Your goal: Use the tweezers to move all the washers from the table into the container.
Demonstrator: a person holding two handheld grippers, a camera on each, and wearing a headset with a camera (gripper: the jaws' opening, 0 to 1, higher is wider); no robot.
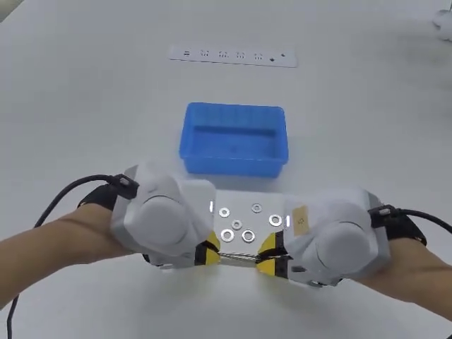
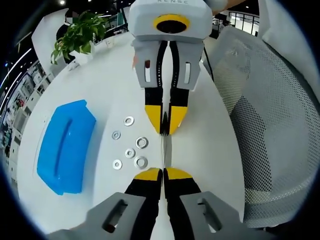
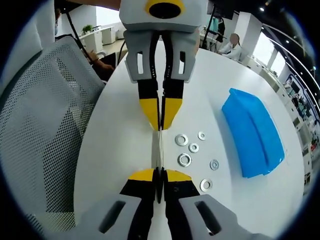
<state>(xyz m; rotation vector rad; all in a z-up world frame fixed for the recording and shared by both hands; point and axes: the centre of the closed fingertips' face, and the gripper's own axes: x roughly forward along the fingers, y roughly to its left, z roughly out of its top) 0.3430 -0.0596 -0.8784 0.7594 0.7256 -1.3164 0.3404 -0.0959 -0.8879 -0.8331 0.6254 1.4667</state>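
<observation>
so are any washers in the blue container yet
No, the blue container is empty; six washers lie on the table.

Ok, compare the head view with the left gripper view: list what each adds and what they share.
Head view adds a white power strip beyond the blue container and the person's forearms. Left gripper view adds a potted plant and a mesh chair. Shared: the container, six washers, and the tweezers clamped between left tongs and right tongs.
</observation>
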